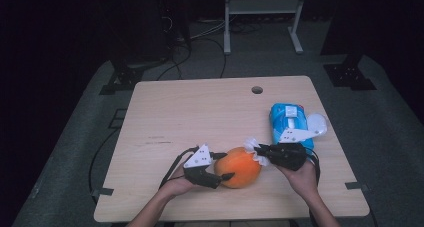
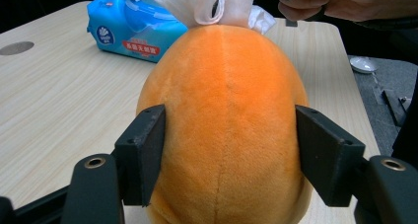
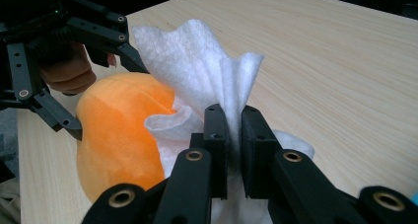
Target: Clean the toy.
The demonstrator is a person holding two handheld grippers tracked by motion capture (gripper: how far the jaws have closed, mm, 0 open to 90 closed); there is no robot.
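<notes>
1. Across the middle of the high view lies the table (image 1: 200, 117), pale wood with a round hole near its far edge; dark room behind, grey floor with cables, a white frame at the top.
2. Low centre of that view sits the orange plush (image 1: 240, 167), resting on the table between the two grippers.
3. Right of it lies a blue wipes pack (image 1: 289, 122); the left gripper view shows its round logo and a red label band at upper left, the print too small to read.
4. Left gripper (image 1: 215, 176), lower centre-left of the high view: its own view shows the two jaws pressed against the plush's sides, partly open around it.
5. Right gripper (image 1: 261, 153), just right of the plush: its own view shows the jaws nearly together, pinching a white wipe (image 3: 207, 81) that fans upward and touches the plush's end.
6. The left gripper view shows the wipe at top centre behind the plush, with the person's right hand (image 2: 315, 2) at upper right.
7. A small white round object (image 1: 317, 123) lies beside the pack.
</notes>
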